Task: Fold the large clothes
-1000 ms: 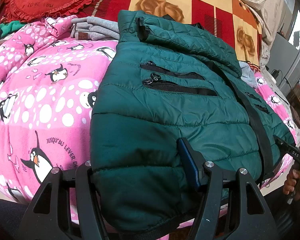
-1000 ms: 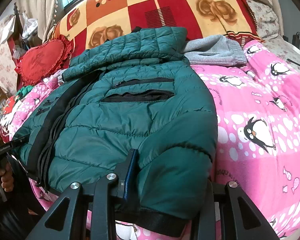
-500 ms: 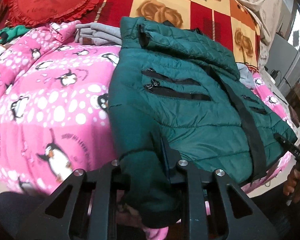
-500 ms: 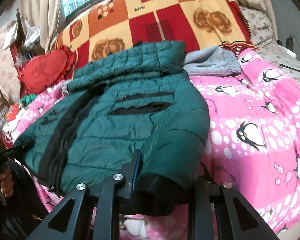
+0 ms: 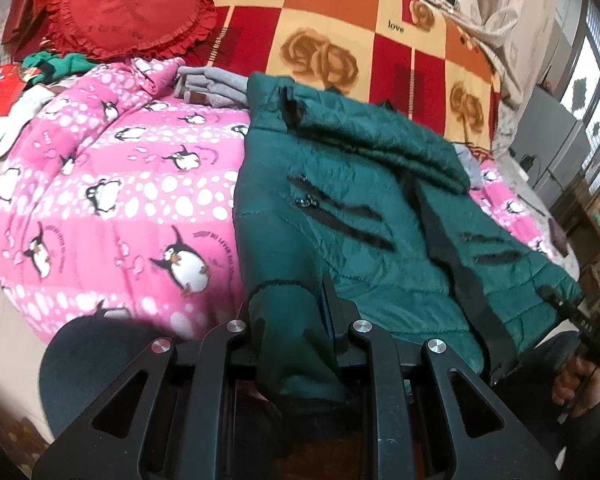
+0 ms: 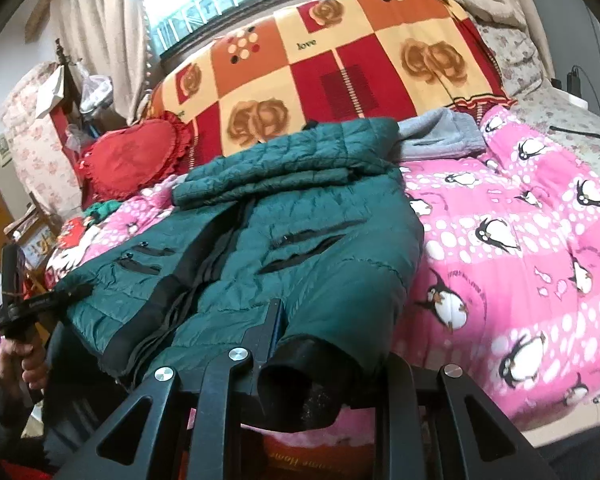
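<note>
Gripping both bottom corners of the green jacket (image 5: 363,216), we have it pinched at the hem on either side. Our left gripper (image 5: 296,332) has its fingers nearly shut on a bunched fold of padded cloth, which hangs down between them; those jaws have just been closing, and the cloth is caught. Our right gripper (image 6: 319,360) is clamped the same way on the dark-banded corner of the hem, drawn in tight.

Beyond the fingers the jacket lies front-up across the pink penguin blanket (image 5: 112,208) on the bed, collar at the far end near the folded grey garment (image 6: 439,136) and the checked rose blanket (image 6: 339,72).

We judge this a soft, puffy, fairly light thing, slick on the shell, so a shallow pinch could slide off. The thick hem band looks the surest hold; the body will sag between our two grips, so both corners want carrying together.
</note>
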The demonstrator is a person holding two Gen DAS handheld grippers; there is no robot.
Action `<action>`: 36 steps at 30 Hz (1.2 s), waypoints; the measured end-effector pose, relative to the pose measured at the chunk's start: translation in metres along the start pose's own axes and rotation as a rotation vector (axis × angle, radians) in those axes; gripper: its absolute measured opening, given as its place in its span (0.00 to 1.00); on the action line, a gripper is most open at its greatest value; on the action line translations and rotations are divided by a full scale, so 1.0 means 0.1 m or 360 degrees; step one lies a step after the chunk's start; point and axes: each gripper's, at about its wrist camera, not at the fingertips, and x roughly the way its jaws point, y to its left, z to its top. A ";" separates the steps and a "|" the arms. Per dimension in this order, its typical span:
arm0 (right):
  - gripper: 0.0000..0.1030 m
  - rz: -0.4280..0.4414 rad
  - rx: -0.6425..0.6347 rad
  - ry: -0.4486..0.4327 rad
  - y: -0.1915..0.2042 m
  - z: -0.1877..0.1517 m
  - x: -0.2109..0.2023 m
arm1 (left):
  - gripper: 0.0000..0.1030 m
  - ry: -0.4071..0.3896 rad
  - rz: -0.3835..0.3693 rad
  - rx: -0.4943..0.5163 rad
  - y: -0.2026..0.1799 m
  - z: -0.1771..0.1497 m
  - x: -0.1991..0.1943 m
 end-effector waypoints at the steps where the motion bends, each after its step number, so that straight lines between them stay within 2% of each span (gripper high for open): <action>1: 0.22 0.0008 0.0006 -0.0002 0.01 -0.01 -0.06 | 0.17 0.0001 -0.0010 -0.0009 0.01 -0.01 -0.06; 8: 0.20 0.0020 0.0004 -0.0101 0.02 -0.03 -0.46 | 0.17 -0.0040 -0.0085 -0.0026 -0.01 -0.11 -0.42; 16: 0.19 0.0024 -0.0004 -0.0099 0.01 0.08 -0.37 | 0.17 -0.0089 -0.0084 -0.0075 -0.04 0.03 -0.43; 22: 0.19 -0.0009 -0.0031 -0.0133 -0.05 0.44 -0.23 | 0.17 -0.0229 -0.0109 -0.0122 -0.05 0.45 -0.48; 27: 0.18 -0.0026 -0.0004 -0.0176 -0.13 0.80 -0.06 | 0.17 -0.0322 -0.0143 -0.0179 -0.04 0.85 -0.35; 36: 0.18 -0.0103 -0.0014 -0.0391 -0.06 1.38 0.25 | 0.17 -0.0500 -0.0130 -0.0214 -0.09 1.38 -0.22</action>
